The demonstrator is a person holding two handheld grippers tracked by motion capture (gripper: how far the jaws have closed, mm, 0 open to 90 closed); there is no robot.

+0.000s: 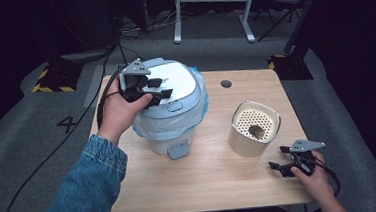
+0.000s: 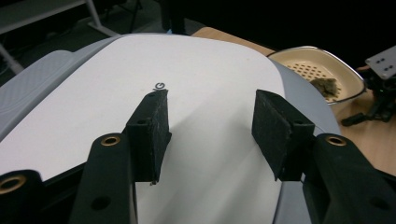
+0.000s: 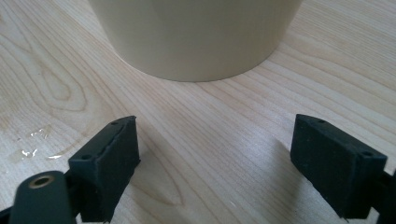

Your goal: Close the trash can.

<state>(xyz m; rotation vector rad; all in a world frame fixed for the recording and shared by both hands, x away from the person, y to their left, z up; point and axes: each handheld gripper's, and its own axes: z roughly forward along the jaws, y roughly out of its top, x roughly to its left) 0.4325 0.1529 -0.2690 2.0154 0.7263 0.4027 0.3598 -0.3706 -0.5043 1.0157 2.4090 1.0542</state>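
A white lidded bin (image 1: 174, 84) lined with a bluish plastic bag (image 1: 201, 101) stands at the back left of the wooden table (image 1: 206, 180). My left gripper (image 1: 160, 88) hovers just over its closed lid (image 2: 201, 79), jaws apart with nothing between them (image 2: 210, 121). To the right stands a cream container (image 1: 243, 142) with a perforated insert that holds a dark lump (image 1: 256, 130). My right gripper (image 1: 277, 158) rests low by the table's front right corner, open and empty (image 3: 215, 158), pointing at the container's base (image 3: 196, 32).
A grey latch (image 1: 178, 149) sticks out at the bin's front. A small round grommet (image 1: 226, 84) sits in the tabletop at the back. A few water drops (image 3: 32, 144) lie on the wood by my right gripper. Cables and stand legs cross the floor behind.
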